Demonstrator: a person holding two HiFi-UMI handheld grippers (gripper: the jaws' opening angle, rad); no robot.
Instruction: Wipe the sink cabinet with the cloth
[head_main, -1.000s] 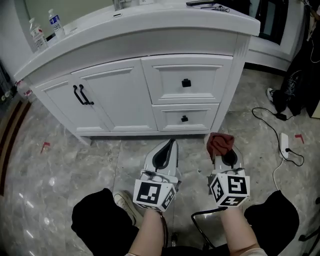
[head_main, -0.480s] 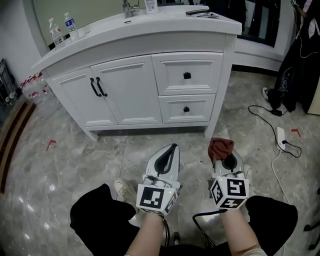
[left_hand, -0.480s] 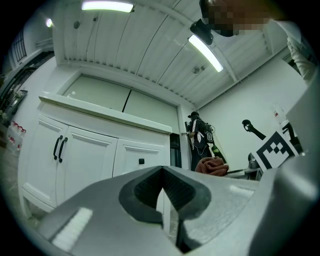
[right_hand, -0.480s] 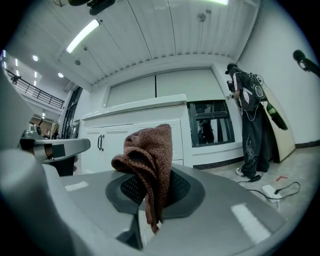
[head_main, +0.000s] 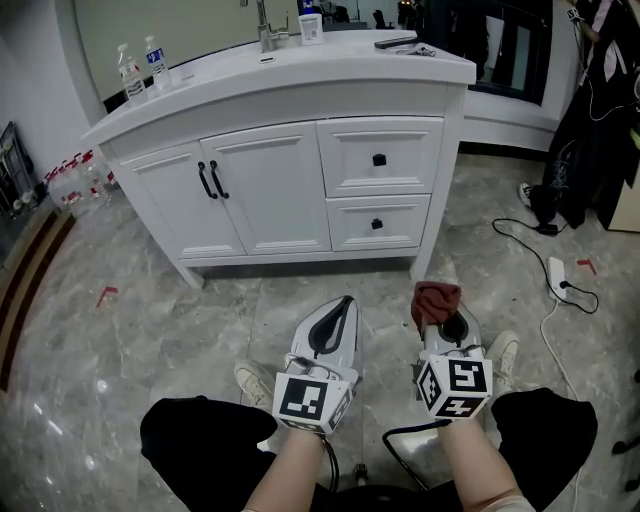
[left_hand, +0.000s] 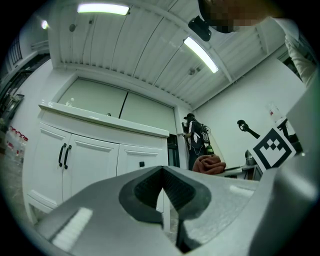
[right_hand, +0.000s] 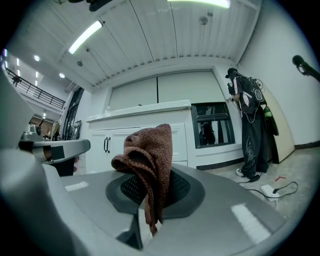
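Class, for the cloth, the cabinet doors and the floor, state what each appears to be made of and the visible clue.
Cloth: reddish-brown knitted or terry-like fabric, matte and soft; the nubby weave and limp folds show it.
Cabinet doors: probably painted wood or board, with a smooth white finish and recessed panels.
Floor: polished stone or marble-look tile, with grey veining and glossy reflections.

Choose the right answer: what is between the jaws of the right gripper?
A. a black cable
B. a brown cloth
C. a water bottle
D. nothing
B: in the right gripper view, the right gripper has its jaws shut on a brown cloth, and a bunched fold of the cloth stands up above them.
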